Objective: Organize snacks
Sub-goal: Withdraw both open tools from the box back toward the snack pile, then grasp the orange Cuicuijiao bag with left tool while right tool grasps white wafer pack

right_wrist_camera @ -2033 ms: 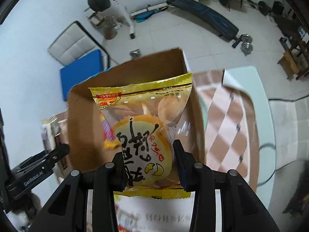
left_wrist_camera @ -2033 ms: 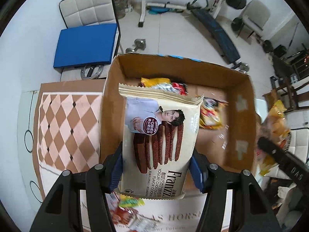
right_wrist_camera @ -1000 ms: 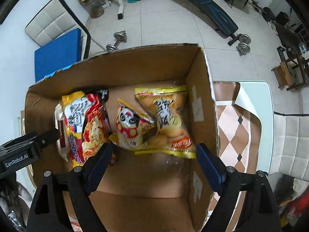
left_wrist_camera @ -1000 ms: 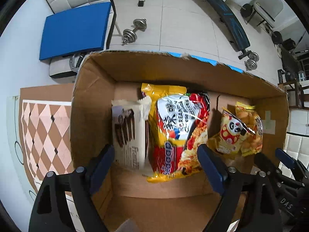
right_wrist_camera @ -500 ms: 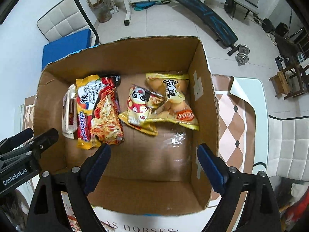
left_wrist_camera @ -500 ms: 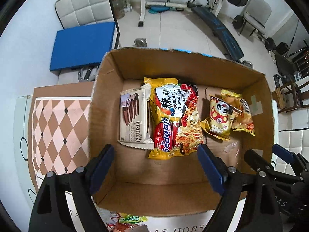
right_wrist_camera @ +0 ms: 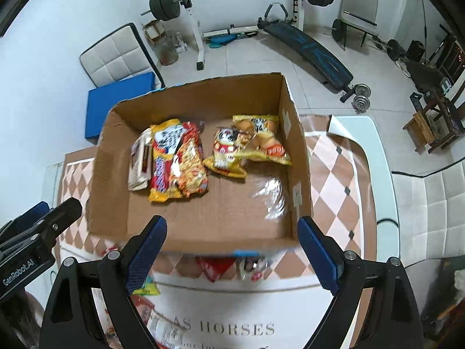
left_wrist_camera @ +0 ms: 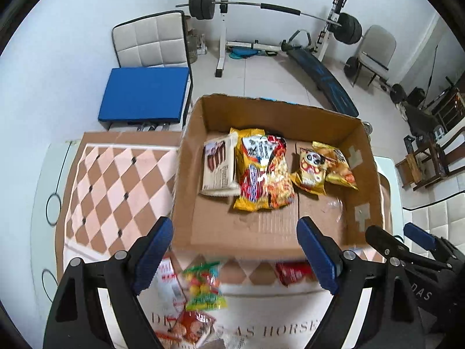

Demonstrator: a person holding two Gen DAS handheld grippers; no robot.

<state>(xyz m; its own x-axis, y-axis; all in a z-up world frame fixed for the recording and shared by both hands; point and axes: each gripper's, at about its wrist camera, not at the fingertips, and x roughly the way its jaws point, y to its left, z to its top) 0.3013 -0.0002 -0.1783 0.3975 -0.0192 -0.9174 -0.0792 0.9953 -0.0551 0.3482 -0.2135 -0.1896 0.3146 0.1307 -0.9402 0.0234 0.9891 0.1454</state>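
Since two seconds ago: cookie pack (left_wrist_camera: pixel 219 165) and yellow bun bag (right_wrist_camera: pixel 261 142) now lie in the cardboard box (left_wrist_camera: pixel 290 122). Left gripper (left_wrist_camera: pixel 238 254) and right gripper (right_wrist_camera: pixel 231 250) withdrawn, jaws spread, empty. Loose candy bag (left_wrist_camera: pixel 205 286) on the table, directly below the left jaws, long axis toward the box.

Barbell rack (left_wrist_camera: pixel 223 14), weight bench (right_wrist_camera: pixel 305 46), blue cushion (left_wrist_camera: pixel 144 94)

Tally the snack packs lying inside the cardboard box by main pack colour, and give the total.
Cream: 1, the biscuit pack.
Yellow and red: 1, the noodle bag.
Yellow: 2, the panda bag and the cake bag overlapping it.
Total: 4 in the cardboard box.
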